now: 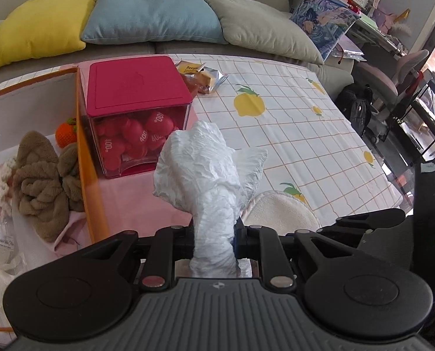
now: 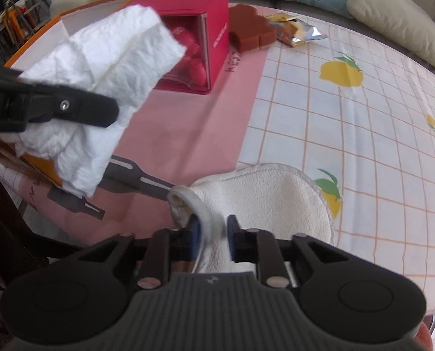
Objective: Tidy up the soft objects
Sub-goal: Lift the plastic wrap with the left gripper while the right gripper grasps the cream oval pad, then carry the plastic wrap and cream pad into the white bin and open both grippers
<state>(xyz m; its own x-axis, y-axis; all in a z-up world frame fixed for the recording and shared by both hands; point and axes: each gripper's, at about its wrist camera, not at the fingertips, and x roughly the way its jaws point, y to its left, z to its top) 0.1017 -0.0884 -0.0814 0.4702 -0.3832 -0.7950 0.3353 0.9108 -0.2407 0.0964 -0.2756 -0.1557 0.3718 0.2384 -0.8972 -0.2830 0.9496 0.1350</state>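
Jaws of the left gripper [image 1: 214, 234] clench a crumpled white paper tissue [image 1: 208, 169] above the table [image 1: 305, 134] — right gripper [image 2: 213, 229] straddles a cream terry-cloth pad's [image 2: 264, 196] rim, pads apart.

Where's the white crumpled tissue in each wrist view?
Left wrist: tissue at centre, rising from between the left gripper fingers.
Right wrist: tissue upper left, clamped by that gripper.
Shared landmark: red-lidded clear box.
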